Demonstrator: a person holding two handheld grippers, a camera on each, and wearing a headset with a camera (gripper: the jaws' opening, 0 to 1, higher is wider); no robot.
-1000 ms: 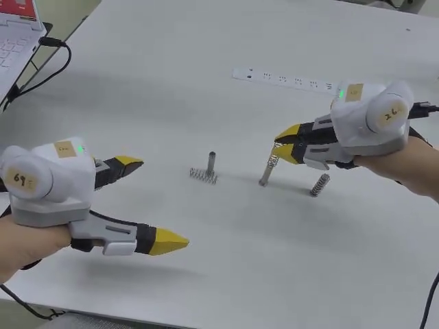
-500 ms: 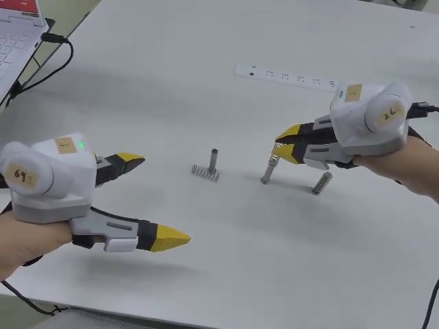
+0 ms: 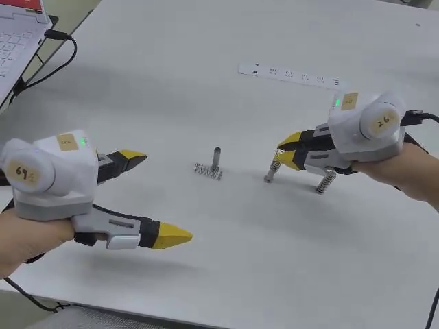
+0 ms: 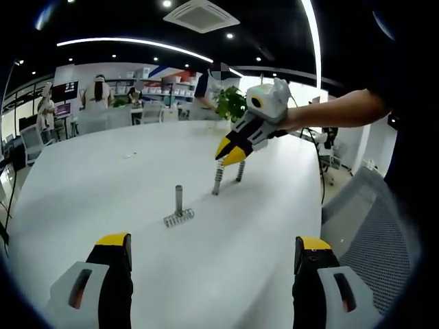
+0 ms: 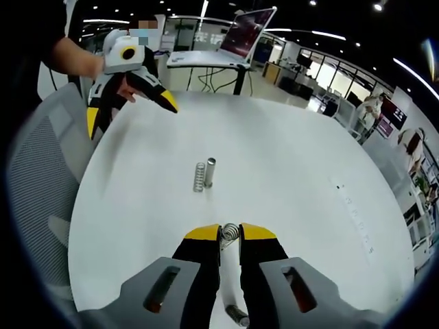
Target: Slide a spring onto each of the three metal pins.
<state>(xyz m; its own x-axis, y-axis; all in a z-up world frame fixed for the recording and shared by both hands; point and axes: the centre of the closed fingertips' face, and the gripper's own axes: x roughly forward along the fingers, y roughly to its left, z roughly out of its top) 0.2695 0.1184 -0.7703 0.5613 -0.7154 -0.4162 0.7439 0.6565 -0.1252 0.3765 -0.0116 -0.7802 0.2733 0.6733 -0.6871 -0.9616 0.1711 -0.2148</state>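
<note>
I am holding my left gripper low over the white table, its yellow-tipped jaws spread wide and gripping nothing. My right gripper is pinching the top coils of a spring between jaws pressed nearly together. The right gripper view is showing that pinch close up, while the head view is showing the spring sitting on a leaning pin. Just right of it, a third pin with coils along it is leaning beside my right gripper's body. An upright pin is standing bare between the grippers, well ahead of my left jaws, with a loose spring lying at its foot. Round stickers are reading "69" on the left gripper and "26" on the right. The head view is also taking in a power strip and a laptop. The left gripper view is showing people far behind the table.
</note>
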